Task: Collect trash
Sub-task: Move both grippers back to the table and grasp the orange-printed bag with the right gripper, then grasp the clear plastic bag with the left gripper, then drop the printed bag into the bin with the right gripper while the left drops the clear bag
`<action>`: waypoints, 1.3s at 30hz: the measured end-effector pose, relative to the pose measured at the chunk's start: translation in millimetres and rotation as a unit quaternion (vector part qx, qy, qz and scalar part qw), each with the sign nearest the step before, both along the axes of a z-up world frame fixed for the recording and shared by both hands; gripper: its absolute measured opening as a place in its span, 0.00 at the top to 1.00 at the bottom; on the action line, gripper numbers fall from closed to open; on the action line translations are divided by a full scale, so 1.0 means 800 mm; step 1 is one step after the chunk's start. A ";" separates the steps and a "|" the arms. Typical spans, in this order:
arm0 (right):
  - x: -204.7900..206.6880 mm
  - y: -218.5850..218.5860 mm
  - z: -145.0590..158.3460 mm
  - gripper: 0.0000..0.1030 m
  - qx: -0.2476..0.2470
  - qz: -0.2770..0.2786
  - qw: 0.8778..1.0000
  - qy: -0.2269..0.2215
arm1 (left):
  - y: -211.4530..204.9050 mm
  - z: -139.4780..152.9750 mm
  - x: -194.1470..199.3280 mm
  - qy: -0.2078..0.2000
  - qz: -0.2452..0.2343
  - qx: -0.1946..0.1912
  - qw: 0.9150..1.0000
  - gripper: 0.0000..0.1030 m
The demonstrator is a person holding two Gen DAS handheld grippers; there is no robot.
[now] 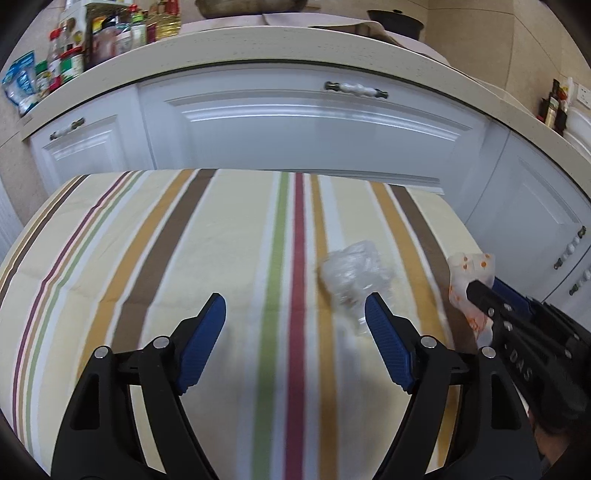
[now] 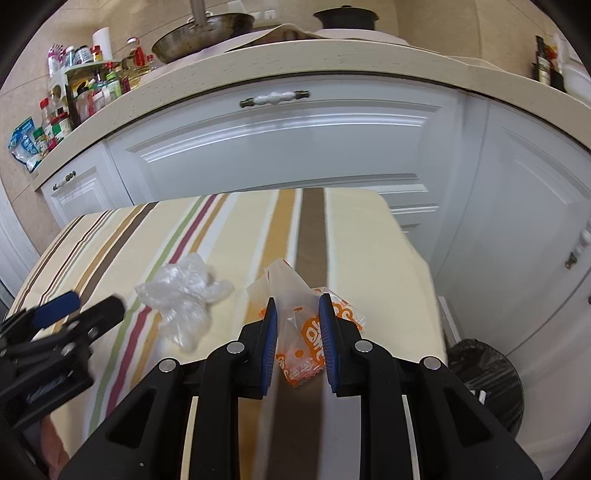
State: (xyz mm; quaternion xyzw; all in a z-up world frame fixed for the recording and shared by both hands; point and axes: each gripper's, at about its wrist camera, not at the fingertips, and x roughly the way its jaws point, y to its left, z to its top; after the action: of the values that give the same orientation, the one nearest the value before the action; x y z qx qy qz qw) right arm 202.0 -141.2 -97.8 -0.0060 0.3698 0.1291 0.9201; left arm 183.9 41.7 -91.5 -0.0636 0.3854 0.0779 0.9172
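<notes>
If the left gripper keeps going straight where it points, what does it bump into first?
Probably the striped tablecloth: the open left gripper points down at bare cloth. The crumpled clear plastic bag lies just off to its right side.

Grippers: two, the left gripper and the right gripper
Orange-printed wrappers: one
Crumpled clear plastic bags: one
Striped tablecloths: one
Bins lined with a black bag: one
Cabinet door handles in the left wrist view: four, first at
Dark pots on the counter: one
</notes>
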 end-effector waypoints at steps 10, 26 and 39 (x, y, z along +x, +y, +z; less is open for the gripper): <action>-0.018 -0.056 0.005 0.78 0.015 -0.035 0.999 -0.009 | -0.050 -0.010 0.038 -0.008 -0.021 0.034 0.999 0.24; -0.031 -0.093 0.007 0.78 0.029 -0.056 0.998 -0.019 | -0.058 -0.018 0.027 -0.001 -0.041 0.033 0.999 0.86; -0.052 -0.116 0.020 0.78 0.029 -0.072 0.996 -0.036 | -0.047 0.001 -0.009 -0.011 -0.042 0.033 0.999 0.91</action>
State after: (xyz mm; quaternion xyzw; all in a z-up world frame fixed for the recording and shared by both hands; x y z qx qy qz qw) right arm 160.5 -233.8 -81.6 0.0425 0.3316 0.0725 0.9397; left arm 177.0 4.2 -91.1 -0.0177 0.3746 0.0516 0.9256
